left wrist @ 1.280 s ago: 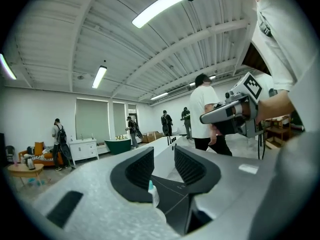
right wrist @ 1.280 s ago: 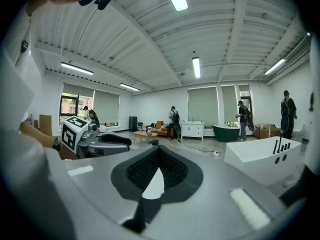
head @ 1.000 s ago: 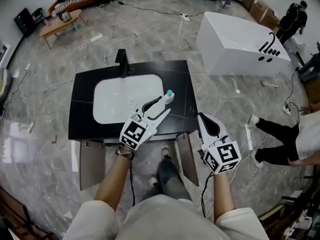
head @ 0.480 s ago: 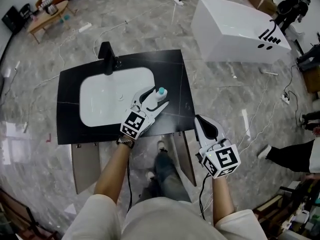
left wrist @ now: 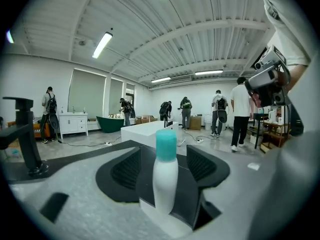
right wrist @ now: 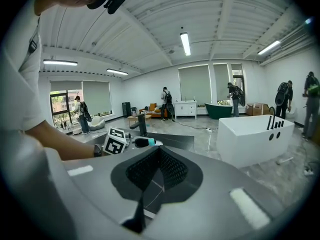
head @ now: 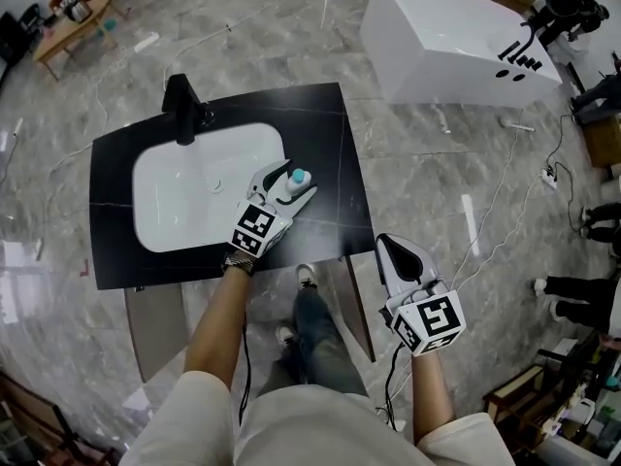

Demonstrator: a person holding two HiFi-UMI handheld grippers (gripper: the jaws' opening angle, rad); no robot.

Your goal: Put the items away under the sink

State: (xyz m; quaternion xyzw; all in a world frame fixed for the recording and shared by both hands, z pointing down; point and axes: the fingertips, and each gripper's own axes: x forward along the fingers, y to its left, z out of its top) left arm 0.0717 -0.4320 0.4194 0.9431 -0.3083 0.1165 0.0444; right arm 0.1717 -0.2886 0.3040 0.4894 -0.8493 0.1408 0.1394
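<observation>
Closest in, the right hand-held gripper (head: 392, 249) hangs off the table's near right corner, jaws pressed together with nothing in them. Just below it, two doors (head: 351, 304) under the table stand swung open toward the person. Up on the black table (head: 330, 163), the left hand-held gripper (head: 297, 181) reaches in low over the top, jaws spread wide. And there's the bottle (head: 299, 177), white with a teal cap, standing upright right between those jaws, a gap showing on each side, so no clamp on it. It sits on the table just right of the white sink (head: 184, 192). Beyond the sink, at the far edge, stands the black faucet (head: 182, 110). Farther off on the right, a white tub (head: 446, 37) sits on the floor.
</observation>
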